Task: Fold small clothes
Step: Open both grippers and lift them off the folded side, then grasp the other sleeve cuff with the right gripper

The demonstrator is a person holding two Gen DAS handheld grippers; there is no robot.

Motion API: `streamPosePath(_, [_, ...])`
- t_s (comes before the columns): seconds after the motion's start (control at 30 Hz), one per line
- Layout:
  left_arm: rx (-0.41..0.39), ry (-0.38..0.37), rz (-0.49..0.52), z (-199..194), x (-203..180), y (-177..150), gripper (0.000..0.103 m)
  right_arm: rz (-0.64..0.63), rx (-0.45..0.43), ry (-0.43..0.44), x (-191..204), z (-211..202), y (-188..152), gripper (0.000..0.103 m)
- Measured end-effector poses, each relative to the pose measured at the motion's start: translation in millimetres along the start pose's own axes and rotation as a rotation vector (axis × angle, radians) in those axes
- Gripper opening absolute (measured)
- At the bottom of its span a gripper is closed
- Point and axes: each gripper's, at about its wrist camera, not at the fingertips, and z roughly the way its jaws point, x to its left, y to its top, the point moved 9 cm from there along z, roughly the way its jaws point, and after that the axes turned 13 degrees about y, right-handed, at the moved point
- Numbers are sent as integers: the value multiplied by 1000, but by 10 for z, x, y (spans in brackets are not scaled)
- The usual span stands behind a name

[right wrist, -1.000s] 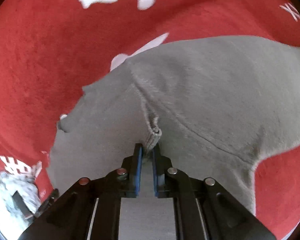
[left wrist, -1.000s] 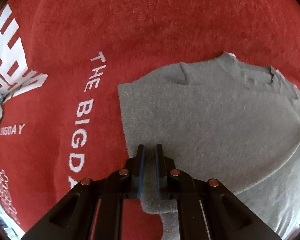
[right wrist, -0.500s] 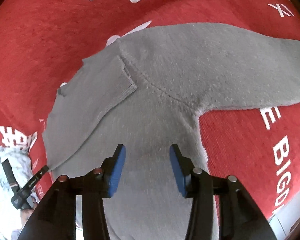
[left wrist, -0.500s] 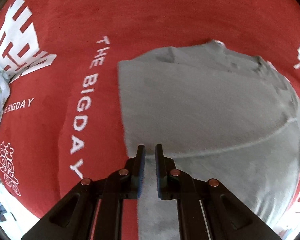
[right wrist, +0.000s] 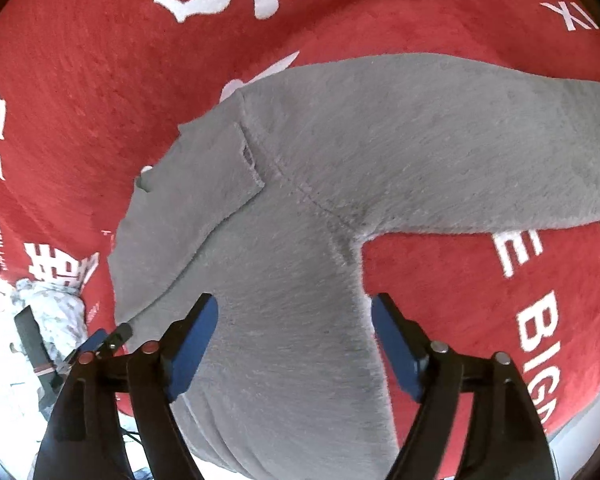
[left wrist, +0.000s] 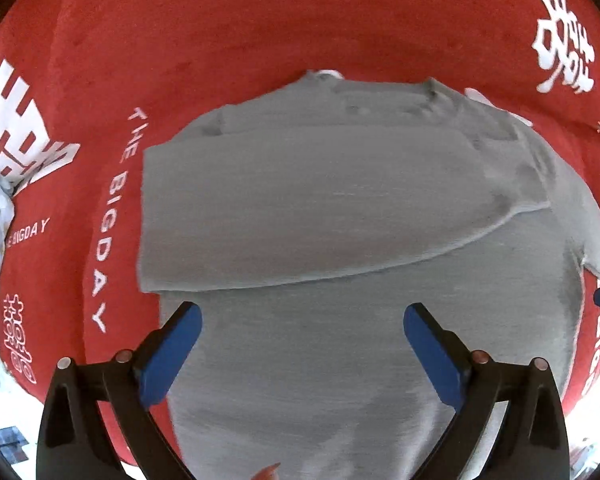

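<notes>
The red cloth (left wrist: 300, 20) covers the surface, and the grey fleece top (left wrist: 340, 208) lies flat on it, one sleeve folded across. It looks soft, light and limp, best pinched at the hem corners or the free sleeve (right wrist: 500, 140). Left claw (left wrist: 300, 340) and right claw (right wrist: 294, 332) are opening wide above it, holding nothing.

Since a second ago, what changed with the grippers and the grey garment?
Both let go: the left gripper and right gripper, earlier pinching the grey fleece garment, are opening and lifted away, nothing between them. One sleeve now lies folded across the body. The red printed cloth stayed put.
</notes>
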Motion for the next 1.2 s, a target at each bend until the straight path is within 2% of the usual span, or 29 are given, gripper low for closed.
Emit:
streamPosePath(0.3, [81, -34, -15, -102, -437, 22, 101, 46, 3, 143, -165, -231, 164, 91])
streamPosePath(0.33, [81, -37, -11, -119, -477, 23, 101, 54, 7, 153, -189, -240, 175, 99])
streamPosePath(0.37, [81, -39, -4, -141, -530, 25, 101, 67, 23, 175, -217, -238, 177, 102])
streamPosePath(0.53, [95, -62, 6, -219, -778, 36, 101, 97, 72, 206, -330, -251, 164, 103])
streamPosePath(0.73, [103, -80, 27, -260, -1113, 52, 101, 162, 0, 200, -626, -459, 239, 103])
streamPosePath(0.87, [108, -96, 53, -258, -1382, 60, 101, 237, -67, 195, -970, -671, 285, 103])
streamPosePath(1.2, [90, -125, 111, -299, -1979, 200, 101, 491, -326, 191, -1992, -1367, 349, 103])
